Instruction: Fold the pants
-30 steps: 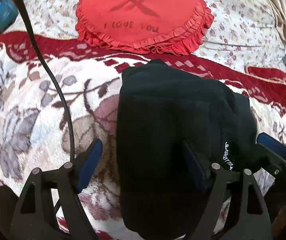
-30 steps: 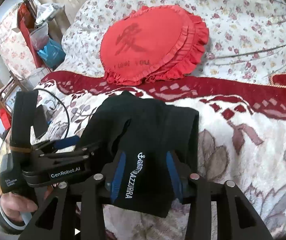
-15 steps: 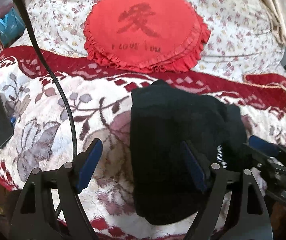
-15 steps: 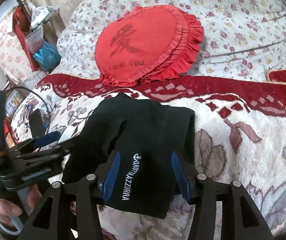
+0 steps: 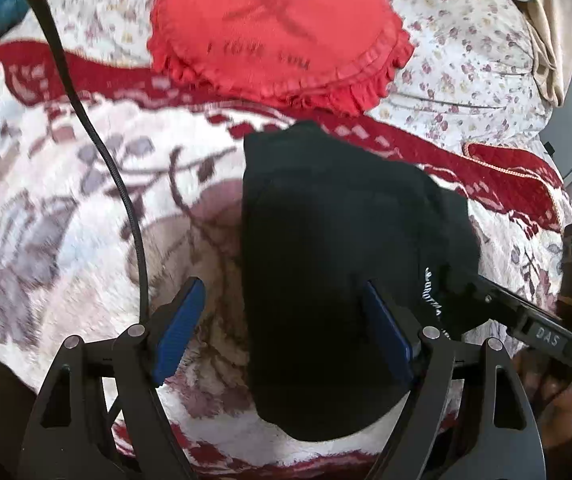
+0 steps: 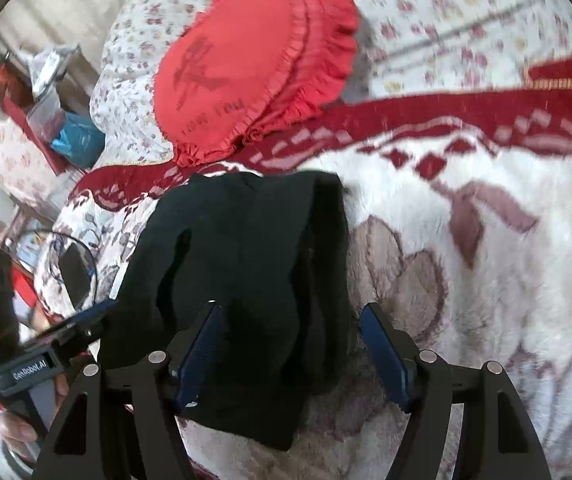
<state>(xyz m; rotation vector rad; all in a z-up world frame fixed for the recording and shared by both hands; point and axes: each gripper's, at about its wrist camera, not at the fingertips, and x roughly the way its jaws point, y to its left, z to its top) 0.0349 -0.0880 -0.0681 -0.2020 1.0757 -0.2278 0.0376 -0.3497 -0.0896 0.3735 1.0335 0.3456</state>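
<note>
The pants (image 5: pixel 326 272) lie folded into a black bundle on the flowered blanket (image 5: pixel 66 208), below the red frilled cushion (image 5: pixel 278 28). Through my left wrist camera, my left tongs (image 5: pixel 286 328) stand spread wide with nothing pinched: the left pad hangs over bare blanket, the right pad sits over the dark cloth, and the bundle's left edge runs between them. A second ago my right tongs reached in with a blue fingertip at the bundle's right edge; now their black arm lies across that corner, and the view is blurred. The cushion carries a large dark character and "I LOVE YOU", smeared here. White lettering on the pants shows only partly. The arm of the other tongs reads "DAS".

From my right wrist camera, the pants (image 6: pixel 238 280) sit mostly between and ahead of the pads of my right tongs (image 6: pixel 290 348). These jaws have just been opening: the left pad lies against the cloth, the right pad stands clear over blanket, so nothing is gripped. Earlier both pads closely flanked the fabric and its white logo faced me; that logo is now out of sight. My left tongs (image 6: pixel 86 316) enter at lower left, marked "GenRobot.AI".
</note>
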